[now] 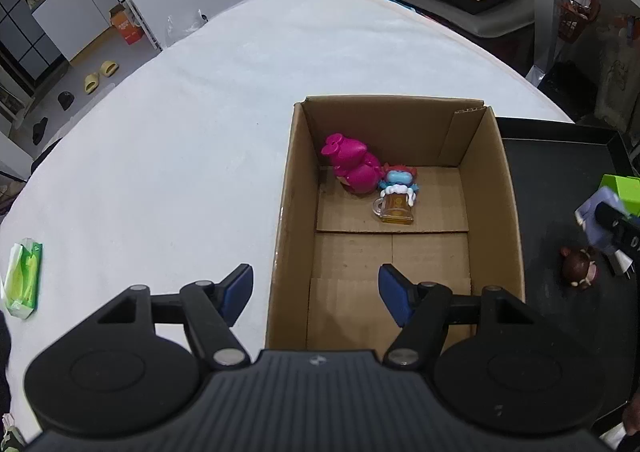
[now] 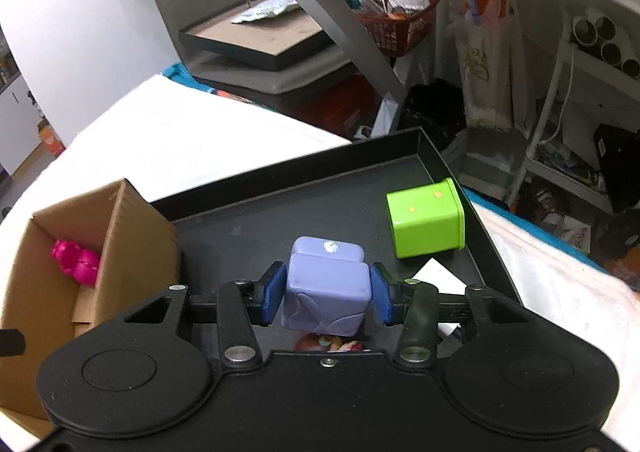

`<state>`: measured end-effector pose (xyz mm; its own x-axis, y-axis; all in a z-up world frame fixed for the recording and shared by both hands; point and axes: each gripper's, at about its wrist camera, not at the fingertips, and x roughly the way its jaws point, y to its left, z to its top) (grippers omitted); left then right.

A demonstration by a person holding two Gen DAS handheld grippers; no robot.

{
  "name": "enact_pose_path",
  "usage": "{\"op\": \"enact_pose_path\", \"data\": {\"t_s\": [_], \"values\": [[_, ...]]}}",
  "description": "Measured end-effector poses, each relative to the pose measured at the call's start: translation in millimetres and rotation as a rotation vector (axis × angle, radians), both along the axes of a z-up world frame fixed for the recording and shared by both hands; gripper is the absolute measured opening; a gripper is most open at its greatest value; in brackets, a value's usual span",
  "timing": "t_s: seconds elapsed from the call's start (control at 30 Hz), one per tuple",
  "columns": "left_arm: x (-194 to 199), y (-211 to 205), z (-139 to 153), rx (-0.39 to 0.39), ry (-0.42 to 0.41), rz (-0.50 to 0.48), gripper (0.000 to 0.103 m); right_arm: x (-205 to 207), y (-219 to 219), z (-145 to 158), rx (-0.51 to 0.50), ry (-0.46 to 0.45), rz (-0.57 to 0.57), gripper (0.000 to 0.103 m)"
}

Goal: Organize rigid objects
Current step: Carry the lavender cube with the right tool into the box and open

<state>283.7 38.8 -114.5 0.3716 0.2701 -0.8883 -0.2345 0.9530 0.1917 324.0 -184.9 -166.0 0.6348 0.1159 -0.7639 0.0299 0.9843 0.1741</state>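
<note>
Lavender block toy (image 2: 326, 288) pinched between the blue pads (image 2: 272, 294) of the right gripper (image 2: 326, 298), lifted above the black tray (image 2: 280, 208). Green tin (image 2: 426, 222) on its side near the tray's far right corner. Beside the tray's left edge, cardboard box (image 1: 498, 188) holding pink figure (image 1: 354, 168) and blue mug figurine (image 1: 396, 198) against the far wall. Left gripper (image 1: 316, 292) spread wide and empty, straddling the box's near left wall.

Lilac block (image 2: 326, 288) clamped in right tongs (image 2: 325, 297) above black tray (image 2: 280, 204).
</note>
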Motion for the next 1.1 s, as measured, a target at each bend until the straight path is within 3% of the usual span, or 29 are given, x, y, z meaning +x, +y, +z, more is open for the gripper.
{"op": "enact_pose_path", "data": {"t_s": [0.4, 0.73, 0.87, 1.03, 1.1], "values": [[-7.2, 21.4, 0.4, -0.040, -0.019, 0.020, 0.068, -9.1, 13.5, 36.5, -0.013, -0.096, 0.059, 0.044], [-19.4, 46.6, -1.1, -0.124, -0.047, 0.021, 0.068, -25.9, 32.7, 80.7, 0.016, -0.187, 0.174, 0.044], [-23.0, 52.3, -5.1, -0.152, -0.046, 0.008, 0.067, -27.5, 48.9, 85.7, 0.012, -0.206, 0.214, 0.044], [-26.4, 58.5, -10.6, -0.193, -0.052, 0.007, 0.064, -25.4, 63.1, 84.8, 0.088, -0.185, 0.263, 0.044], [-27.4, 59.7, -12.6, -0.209, -0.058, 0.000, 0.058, -26.1, 70.9, 85.5, 0.096, -0.188, 0.279, 0.044]]}}
